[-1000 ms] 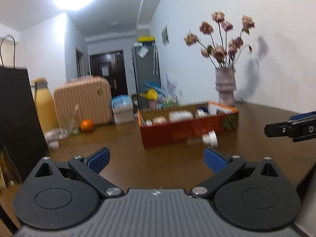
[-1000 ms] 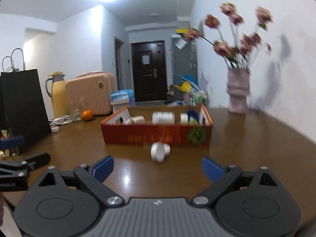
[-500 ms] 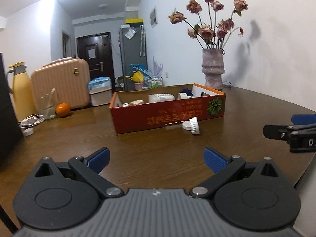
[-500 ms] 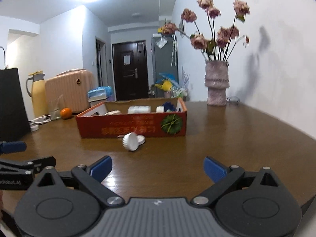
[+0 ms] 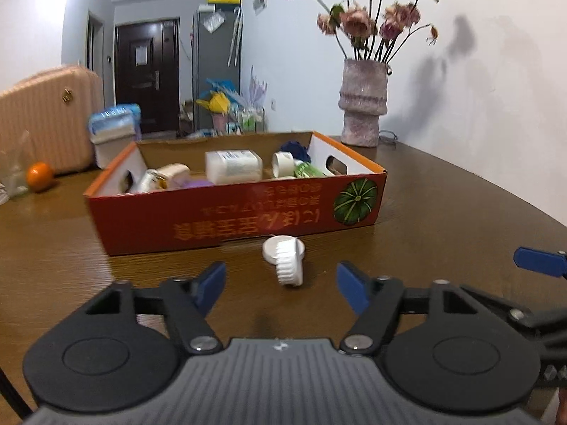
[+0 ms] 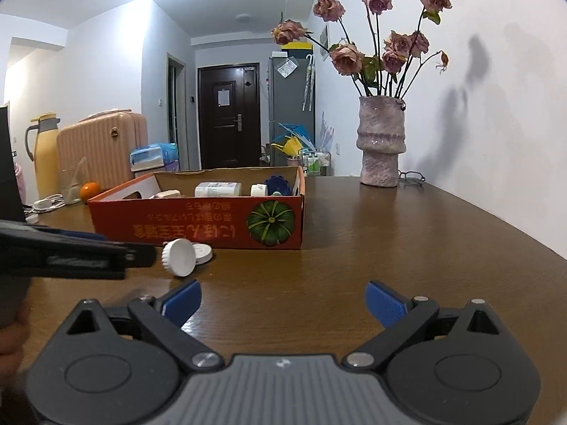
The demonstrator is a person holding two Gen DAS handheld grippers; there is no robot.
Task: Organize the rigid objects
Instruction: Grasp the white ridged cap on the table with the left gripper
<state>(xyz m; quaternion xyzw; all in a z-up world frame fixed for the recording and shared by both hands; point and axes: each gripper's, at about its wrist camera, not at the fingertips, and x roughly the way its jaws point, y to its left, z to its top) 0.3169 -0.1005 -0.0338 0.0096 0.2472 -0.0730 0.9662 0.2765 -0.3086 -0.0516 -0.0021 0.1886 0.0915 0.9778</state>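
White ribbed plastic, a round cap-like piece [image 5: 284,258] lies on its side on the brown wood-grain worktop [image 5: 443,219], just before the red cardboard box [image 5: 237,212] that holds a white bottle [image 5: 234,166] and tape roll [image 5: 283,163]. Left tongs [image 5: 281,285] gape wide, blue pads either side of the cap, not touching. Right tongs [image 6: 283,301] gape empty beside them; a rough stone-like vase [image 6: 381,145] stands behind

My blue-padded black left gripper [image 5: 280,285], white ridged cap [image 5: 287,261], red-orange box [image 5: 241,217] with green pumpkin print [image 5: 355,201], brown woodgrain table [image 6: 407,248], mottled pink vase [image 6: 381,145].
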